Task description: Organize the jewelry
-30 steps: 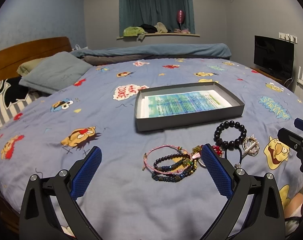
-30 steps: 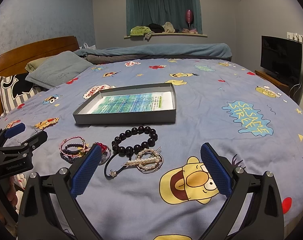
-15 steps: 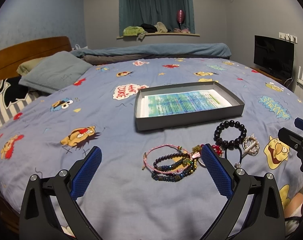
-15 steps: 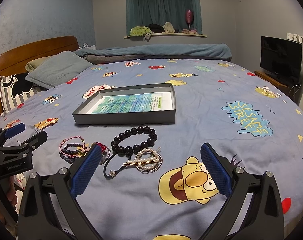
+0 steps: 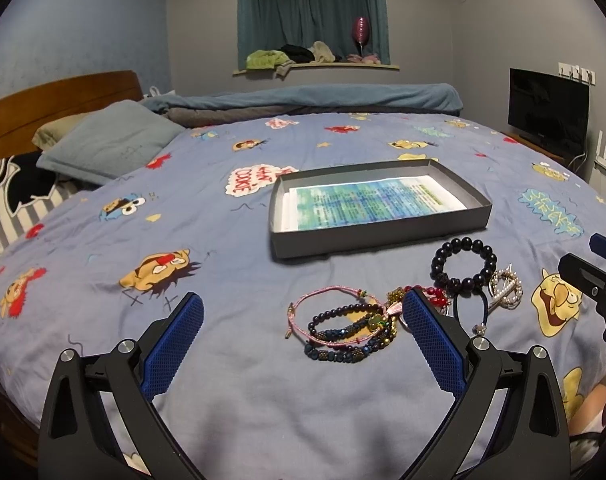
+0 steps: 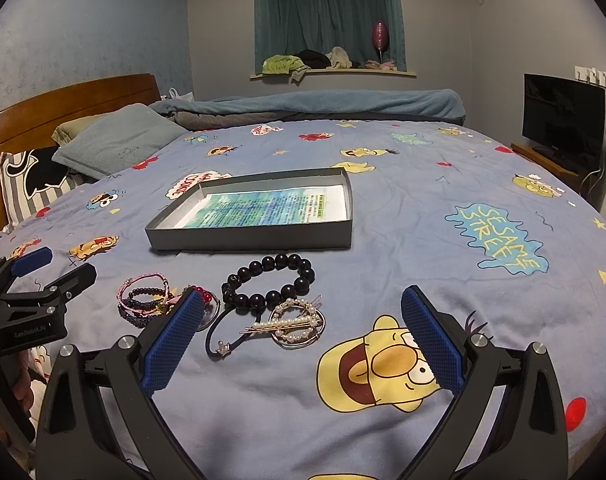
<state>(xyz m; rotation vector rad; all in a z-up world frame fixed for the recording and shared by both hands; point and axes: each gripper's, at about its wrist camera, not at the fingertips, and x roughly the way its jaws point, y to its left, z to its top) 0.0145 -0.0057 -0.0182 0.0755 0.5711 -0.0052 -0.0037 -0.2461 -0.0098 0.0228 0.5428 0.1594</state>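
1. Shallow grey cardboard box tray [image 5: 377,236] [image 6: 247,238] sits on the bed with the blue cartoon-print bedspread [image 5: 223,360] [image 6: 423,208]. Only thing in it: a flat printed sheet, blue-green with white margins [image 5: 371,202] [image 6: 267,210], lying on the tray floor. No jewelry inside.
2. All jewelry lies on the bedspread just in front of the tray, outside it.
3. Stack of thin beaded bracelets, pink cord plus dark and gold beads [image 5: 341,330] [image 6: 145,300], leftmost of the group.
4. Large black round-bead bracelet [image 5: 463,262] [image 6: 269,284], nearest the tray's front wall, not touching it.
5. Round pearl-and-gold hair clip [image 5: 505,290] [image 6: 297,322], touching the black bracelet's near side.
6. Dark elastic hair tie with small charm [image 5: 469,308] [image 6: 219,332], beside the clip.
7. Small red-bead piece [image 5: 435,294] [image 6: 205,296], partly hidden behind a gripper finger.
8. Left gripper [image 5: 303,340], blue-padded fingers spread wide, holding nothing, low over the bracelet stack.
9. Right gripper [image 6: 301,336], fingers spread wide, holding nothing, above the clip and hair tie.
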